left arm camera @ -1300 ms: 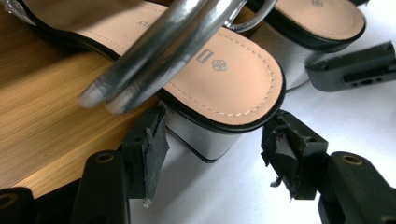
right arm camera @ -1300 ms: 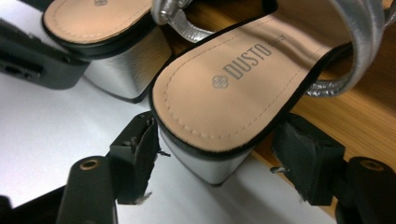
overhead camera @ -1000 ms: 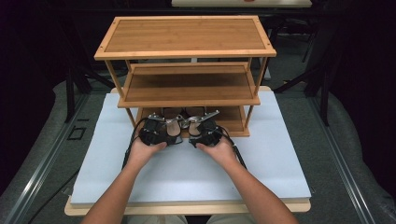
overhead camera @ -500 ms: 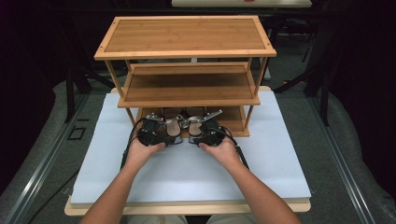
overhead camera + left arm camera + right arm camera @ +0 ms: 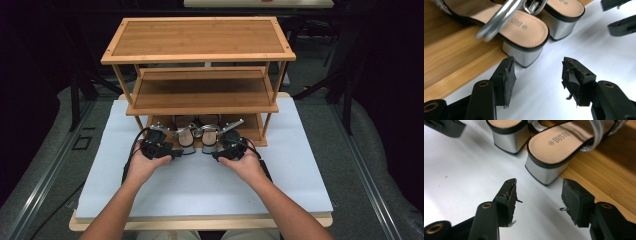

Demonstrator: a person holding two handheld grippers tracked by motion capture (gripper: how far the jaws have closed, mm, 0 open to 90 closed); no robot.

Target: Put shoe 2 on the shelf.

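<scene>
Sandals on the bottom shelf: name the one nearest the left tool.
The left sandal in the high view: its silver block heel sits just ahead of the left tool. The right sandal lies farther off, by the right tool.

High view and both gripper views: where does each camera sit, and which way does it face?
High view: above the person's side, facing forward and down on rack and table; forearms, left claw, right claw show.
Left gripper view: on the left claw, along its open jaws toward the left sandal heel.
Right gripper view: likewise toward the right sandal heel.
Both gripper views share both sandals.
</scene>
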